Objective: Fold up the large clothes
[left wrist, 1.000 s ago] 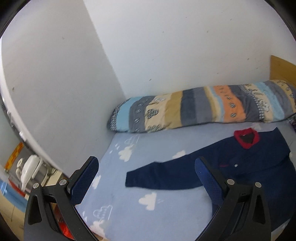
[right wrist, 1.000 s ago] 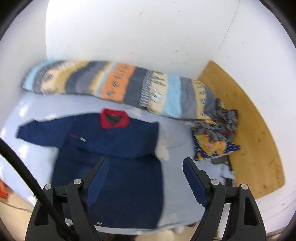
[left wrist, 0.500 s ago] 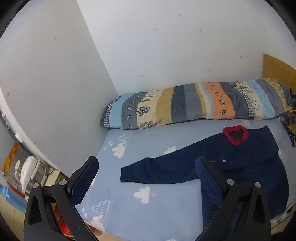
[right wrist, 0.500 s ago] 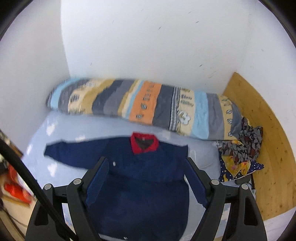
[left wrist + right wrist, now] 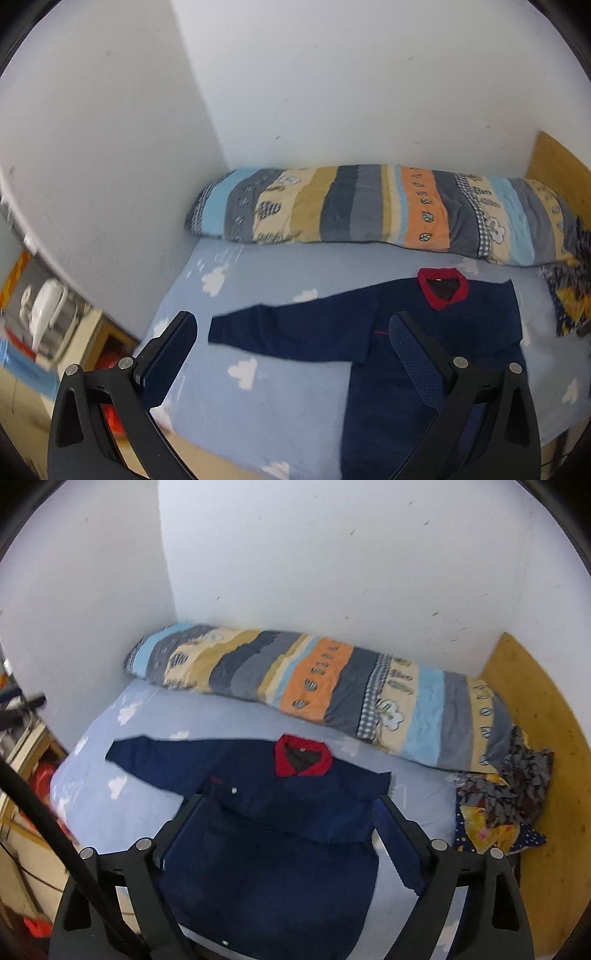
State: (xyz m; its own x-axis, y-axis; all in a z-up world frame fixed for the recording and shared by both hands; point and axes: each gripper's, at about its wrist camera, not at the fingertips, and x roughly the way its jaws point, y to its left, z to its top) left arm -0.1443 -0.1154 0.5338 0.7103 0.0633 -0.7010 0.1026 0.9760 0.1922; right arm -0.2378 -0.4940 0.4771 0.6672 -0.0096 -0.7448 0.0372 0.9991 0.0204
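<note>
A navy jacket (image 5: 436, 332) (image 5: 280, 830) with a red collar (image 5: 303, 758) lies flat on the light blue bed sheet (image 5: 280, 391) (image 5: 147, 786). One sleeve (image 5: 280, 330) stretches out to the left; the other is folded across the chest. My left gripper (image 5: 291, 325) hovers open high above the sleeve and sheet, holding nothing. My right gripper (image 5: 290, 805) hangs above the jacket's body with its jaws opening and nothing between them.
A long striped bolster pillow (image 5: 369, 210) (image 5: 314, 686) lies against the back wall. A crumpled patterned cloth (image 5: 506, 797) sits at the right by the wooden bed board (image 5: 546, 760). White walls close the left and back. Furniture and red items (image 5: 107, 410) stand past the bed's left edge.
Both grippers have pulled back and up from the bed, so more of the jacket and pillow shows. The right view has swung left to centre on the jacket. The jacket has not moved.
</note>
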